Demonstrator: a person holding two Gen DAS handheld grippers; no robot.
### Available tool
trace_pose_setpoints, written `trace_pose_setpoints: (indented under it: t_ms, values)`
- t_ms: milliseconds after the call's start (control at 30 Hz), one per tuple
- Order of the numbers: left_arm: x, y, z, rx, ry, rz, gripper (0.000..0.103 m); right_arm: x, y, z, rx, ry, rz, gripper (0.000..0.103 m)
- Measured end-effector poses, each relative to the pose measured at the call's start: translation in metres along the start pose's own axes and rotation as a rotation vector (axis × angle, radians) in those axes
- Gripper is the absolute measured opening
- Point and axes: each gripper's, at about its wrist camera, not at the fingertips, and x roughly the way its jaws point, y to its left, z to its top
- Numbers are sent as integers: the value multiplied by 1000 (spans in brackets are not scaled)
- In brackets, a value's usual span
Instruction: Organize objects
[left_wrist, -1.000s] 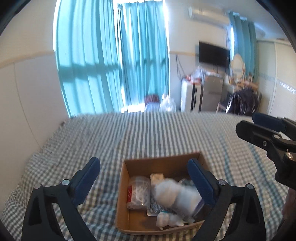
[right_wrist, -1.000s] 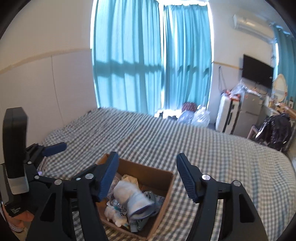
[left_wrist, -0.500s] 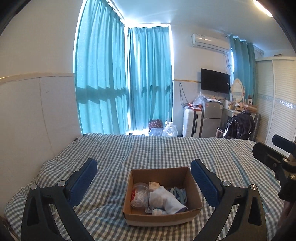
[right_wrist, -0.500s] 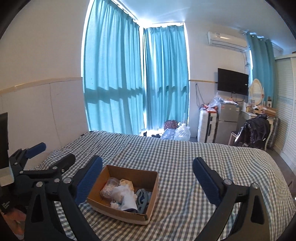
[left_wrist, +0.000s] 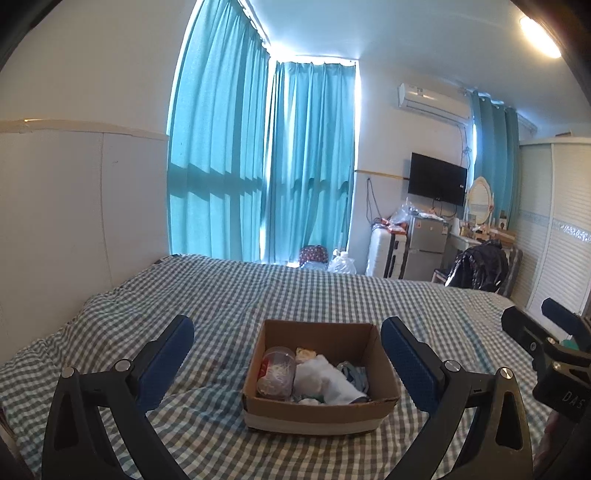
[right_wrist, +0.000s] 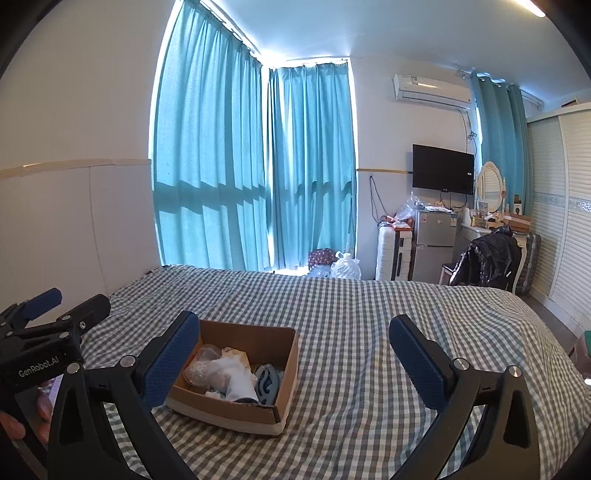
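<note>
- Both the left gripper (left_wrist: 284, 354) and right gripper (right_wrist: 295, 347) have pulled back, jaws wide apart, holding nothing.
- The open brown cardboard box (left_wrist: 317, 415) sits farther off on the green-checked bedspread (left_wrist: 295, 291).
- Its jumbled contents are hard to identify.

Both the left gripper (left_wrist: 287, 354) and right gripper (right_wrist: 295, 350) have pulled back from the cardboard box (left_wrist: 319, 408), apparently rising, their jaws spread wider.

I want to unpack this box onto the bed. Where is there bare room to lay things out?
The checked bedspread lies bare to the right of the cardboard box and beyond it toward the curtains. The box itself is crowded: a plastic jar, white cloth and small items.
</note>
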Motion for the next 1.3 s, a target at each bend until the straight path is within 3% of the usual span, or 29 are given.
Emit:
trace_pose_setpoints:
  t_ms: [267,433,1300]
  values:
    - [11,8,-29,-49,55,-21,103,18,0,-30,-3,61,-11,103]
    - [10,3,-35,-15,55,-11,103,25,2,-37,1,81,-5,103]
    - [4,0,-46,17,84,-7,103,28,3,-44,0,114,-6,103]
